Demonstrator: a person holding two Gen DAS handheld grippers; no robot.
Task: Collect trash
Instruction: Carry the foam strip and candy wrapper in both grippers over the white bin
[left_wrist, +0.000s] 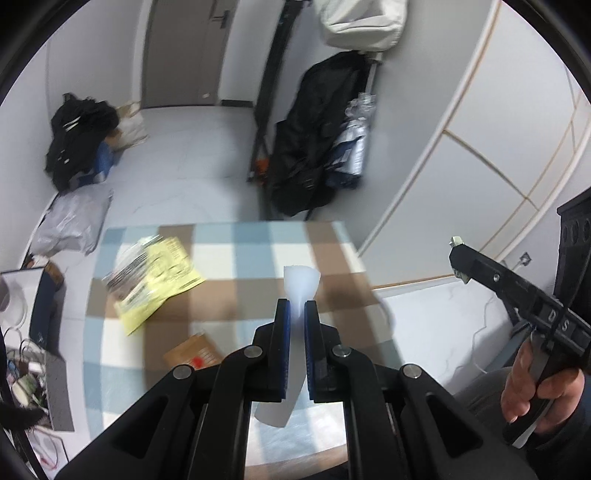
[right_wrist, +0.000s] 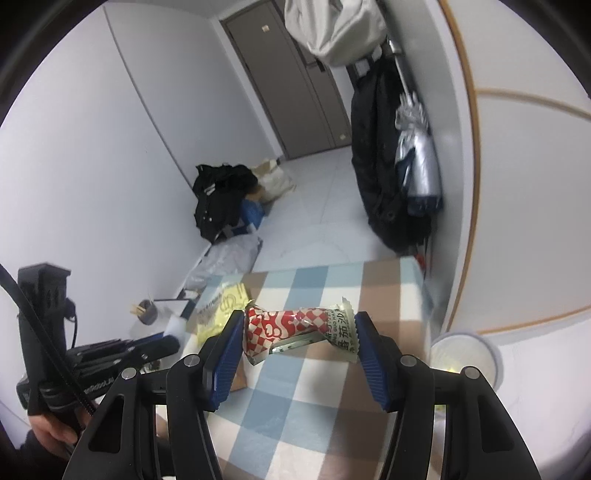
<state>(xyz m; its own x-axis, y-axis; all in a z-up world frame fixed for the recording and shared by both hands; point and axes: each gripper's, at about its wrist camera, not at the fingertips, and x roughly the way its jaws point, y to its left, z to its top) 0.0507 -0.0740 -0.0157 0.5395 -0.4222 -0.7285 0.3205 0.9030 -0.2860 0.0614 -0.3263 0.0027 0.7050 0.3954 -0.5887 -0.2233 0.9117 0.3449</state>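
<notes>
The left gripper (left_wrist: 297, 314) is clenched on a white strip of paper (left_wrist: 300, 286), which pokes up past the fingertips and hangs out below them, clear of the table. The right gripper (right_wrist: 300, 334) is grasping a red-and-white sauce packet (right_wrist: 295, 326), its blue pads pressing on the two ends so the packet spans the gap crosswise, also lifted above the table.

Both pieces look very light. The paper is thin and limp, so a flat pinch across its width, as now, should hold it. It would likely flutter or slide out if the jaws eased. The packet is soft foil or plastic, slick, and already buckled in the middle. Held by its ends it may fold further and slip, so a hold across the crimped seam would probably be surer.

Below them lies the table with its checked cloth (left_wrist: 236, 243) in blue, brown and white. A small brown packet (left_wrist: 194, 352) with a red mark sits near the table's near edge, just left of the left gripper. Farther off, toward the far left corner, lies a yellow printed wrapper (left_wrist: 159, 278) with a clear crinkled part. It is flat and flimsy, best taken at an edge.

A round white bin (right_wrist: 465, 356) stands on the floor beside the table's right edge, a likely place for the trash.
</notes>
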